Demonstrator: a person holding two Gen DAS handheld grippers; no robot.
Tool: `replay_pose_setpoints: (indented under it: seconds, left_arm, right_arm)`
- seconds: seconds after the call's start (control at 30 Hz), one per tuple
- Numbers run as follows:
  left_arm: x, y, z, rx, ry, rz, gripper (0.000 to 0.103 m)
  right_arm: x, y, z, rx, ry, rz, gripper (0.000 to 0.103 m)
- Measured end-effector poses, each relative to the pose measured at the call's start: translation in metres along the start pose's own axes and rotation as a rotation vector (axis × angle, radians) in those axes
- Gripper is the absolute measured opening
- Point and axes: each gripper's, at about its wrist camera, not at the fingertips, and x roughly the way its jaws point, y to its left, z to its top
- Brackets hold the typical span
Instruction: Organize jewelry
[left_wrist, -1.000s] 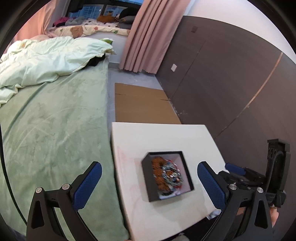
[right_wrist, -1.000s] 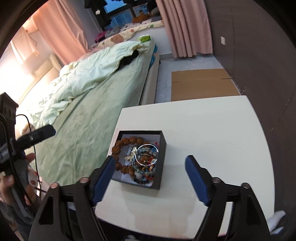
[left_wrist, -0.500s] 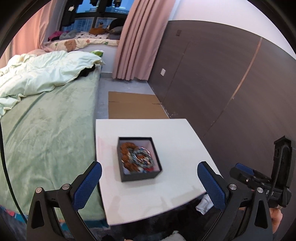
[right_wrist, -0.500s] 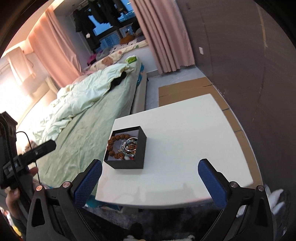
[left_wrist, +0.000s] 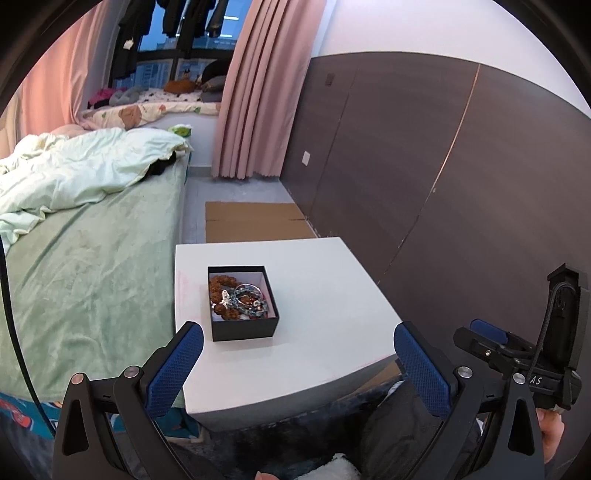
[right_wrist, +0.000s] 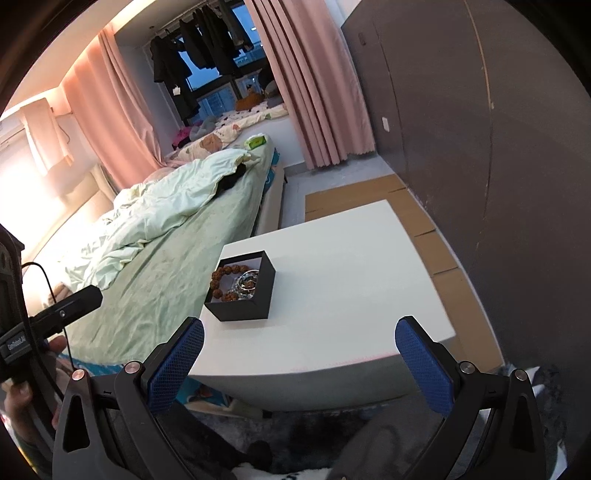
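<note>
A: How are the two held?
B: Both angled down at the table (left_wrist: 325, 343). The left hand-held gripper (left_wrist: 295, 365) gapes wide, empty; the right hand-held gripper (right_wrist: 299, 363), jaws just widened, also holds nothing.
A: The jewelry?
B: Tangled in the black box (left_wrist: 242, 328) on the table, pieces hard to distinguish.
</note>
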Motion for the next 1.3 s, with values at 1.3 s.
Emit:
replay_pose_setpoints:
  seconds: [1.3]
  left_arm:
    - [-0.044,-0.005,-0.043,-0.003,-0.104,0.065,0.103]
  right_arm:
    - [-0.037,0.013,-0.041,-0.036,-0.055,-0.01,0.103]
